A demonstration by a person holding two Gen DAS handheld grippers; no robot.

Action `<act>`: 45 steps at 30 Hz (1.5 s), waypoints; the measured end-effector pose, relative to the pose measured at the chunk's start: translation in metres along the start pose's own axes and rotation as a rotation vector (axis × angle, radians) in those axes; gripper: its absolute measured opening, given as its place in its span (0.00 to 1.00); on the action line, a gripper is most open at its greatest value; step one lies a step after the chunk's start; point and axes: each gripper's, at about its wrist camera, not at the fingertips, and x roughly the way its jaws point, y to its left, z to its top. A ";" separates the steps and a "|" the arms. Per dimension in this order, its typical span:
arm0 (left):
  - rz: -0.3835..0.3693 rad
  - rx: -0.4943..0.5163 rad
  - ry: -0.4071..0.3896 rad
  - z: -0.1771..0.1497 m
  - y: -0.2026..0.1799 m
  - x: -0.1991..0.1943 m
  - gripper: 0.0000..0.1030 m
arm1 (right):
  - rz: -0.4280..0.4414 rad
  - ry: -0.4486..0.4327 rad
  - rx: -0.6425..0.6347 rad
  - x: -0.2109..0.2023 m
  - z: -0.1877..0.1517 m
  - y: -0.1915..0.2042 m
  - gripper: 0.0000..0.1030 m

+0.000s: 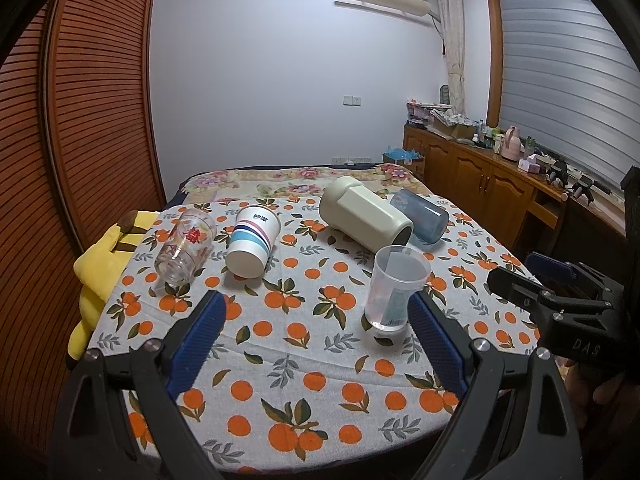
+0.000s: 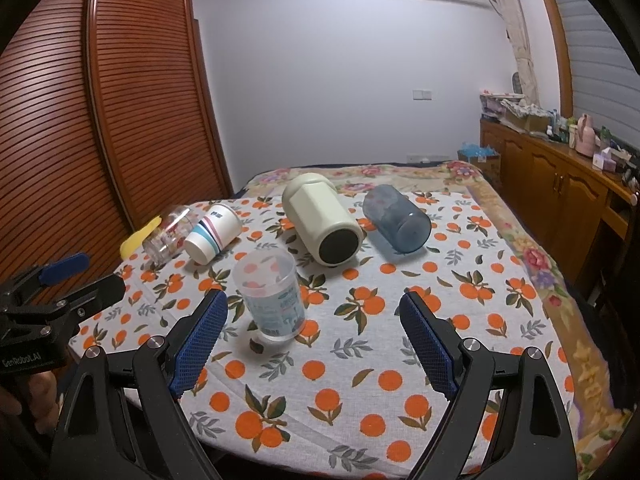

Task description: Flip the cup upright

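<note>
Left wrist view: 1 clear cup (image 1: pixel 394 292) stands up on the tabletop (image 1: pixel 280 344); 4 cups lie down. Both the left gripper (image 1: pixel 316 344) and right gripper (image 2: pixel 314 344) are released, holding nothing. Next, grab a lying cup.

The left gripper (image 1: pixel 316 334) was held with its jaws spread wide, nothing between the blue pads (image 1: pixel 202 342). The right gripper (image 2: pixel 314 336) was likewise held wide open and empty, beside the left one.

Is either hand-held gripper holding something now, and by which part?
Nothing is held. The left hand-held gripper and the right hand-held gripper are both open and empty.
</note>
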 end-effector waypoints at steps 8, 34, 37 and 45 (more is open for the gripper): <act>0.001 0.001 -0.001 0.000 0.000 0.000 0.90 | -0.002 -0.002 0.002 0.000 0.000 -0.001 0.87; -0.003 0.001 -0.013 0.004 -0.002 -0.004 0.90 | -0.002 -0.003 0.002 0.000 0.000 -0.001 0.87; -0.002 0.000 -0.013 0.004 -0.002 -0.004 0.90 | -0.002 -0.003 0.004 0.000 0.000 -0.001 0.87; -0.001 0.001 -0.014 0.005 -0.002 -0.005 0.90 | -0.002 -0.003 0.004 -0.001 0.000 -0.001 0.87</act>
